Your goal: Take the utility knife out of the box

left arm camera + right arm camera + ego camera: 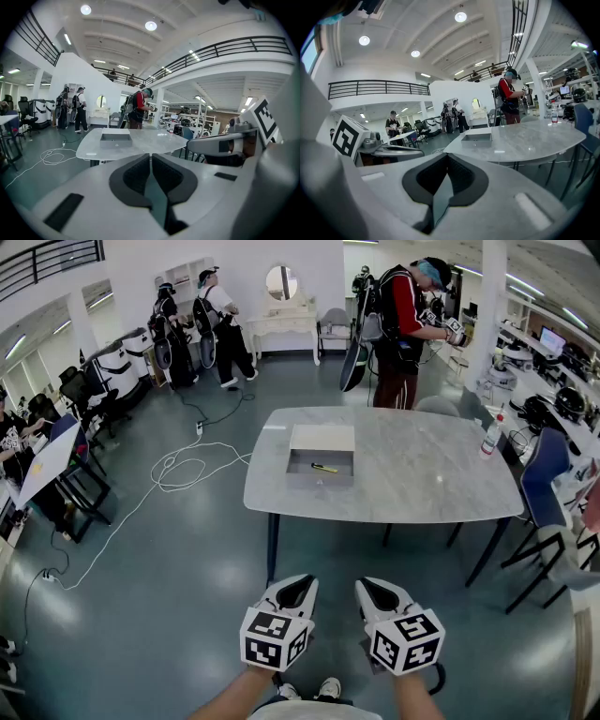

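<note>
A shallow grey open box point(322, 467) rests on the left part of a marble table point(412, 474), with its pale lid point(322, 438) behind it. Inside lies a yellow and black utility knife point(324, 468). The box also shows far ahead in the left gripper view point(116, 138) and in the right gripper view point(476, 139). Both grippers hang low and well short of the table, above the floor. My left gripper point(298, 591) is shut, its pads together with nothing between them. My right gripper point(379, 593) is shut too and holds nothing.
A plastic bottle point(488, 437) stands at the table's right end. Chairs point(544, 474) crowd the right side. A white cable point(178, 470) snakes over the floor at left. A person in red point(403, 324) stands beyond the table, and others point(216, 324) stand at the back.
</note>
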A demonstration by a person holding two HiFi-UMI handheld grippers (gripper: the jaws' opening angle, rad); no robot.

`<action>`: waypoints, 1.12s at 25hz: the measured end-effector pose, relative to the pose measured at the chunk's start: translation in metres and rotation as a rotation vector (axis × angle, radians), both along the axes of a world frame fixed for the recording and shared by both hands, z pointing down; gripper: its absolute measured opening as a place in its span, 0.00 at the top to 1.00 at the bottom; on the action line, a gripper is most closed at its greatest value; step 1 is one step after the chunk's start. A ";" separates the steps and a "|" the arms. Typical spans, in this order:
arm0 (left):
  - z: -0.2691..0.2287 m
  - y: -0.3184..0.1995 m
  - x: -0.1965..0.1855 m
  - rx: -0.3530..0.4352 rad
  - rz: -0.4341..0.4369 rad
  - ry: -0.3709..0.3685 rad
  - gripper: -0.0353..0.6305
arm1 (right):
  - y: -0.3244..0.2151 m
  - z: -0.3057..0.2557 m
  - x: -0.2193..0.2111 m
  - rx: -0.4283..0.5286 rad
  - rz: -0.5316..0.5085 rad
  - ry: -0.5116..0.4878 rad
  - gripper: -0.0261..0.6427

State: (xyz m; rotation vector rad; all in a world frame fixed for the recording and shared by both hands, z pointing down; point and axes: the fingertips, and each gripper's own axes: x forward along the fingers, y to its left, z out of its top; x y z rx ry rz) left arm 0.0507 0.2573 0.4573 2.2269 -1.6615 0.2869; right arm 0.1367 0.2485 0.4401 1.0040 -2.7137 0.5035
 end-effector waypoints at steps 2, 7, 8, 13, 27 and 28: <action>-0.003 0.000 0.006 0.001 -0.001 -0.003 0.91 | 0.000 -0.001 0.005 -0.003 -0.006 -0.003 0.95; -0.009 -0.001 0.019 0.007 -0.001 -0.014 0.91 | -0.003 -0.002 0.014 -0.011 -0.014 -0.012 0.95; -0.009 -0.002 0.020 0.006 -0.001 -0.015 0.91 | -0.003 -0.001 0.014 -0.012 -0.016 -0.013 0.95; -0.008 -0.011 0.017 0.009 -0.006 -0.016 0.91 | -0.012 0.000 0.010 -0.010 -0.023 -0.014 0.95; 0.003 -0.103 -0.016 -0.005 0.020 0.022 0.91 | -0.095 0.010 -0.023 -0.030 -0.002 0.016 0.95; 0.003 -0.110 -0.020 -0.008 0.023 0.024 0.91 | -0.102 0.009 -0.027 -0.032 0.000 0.017 0.95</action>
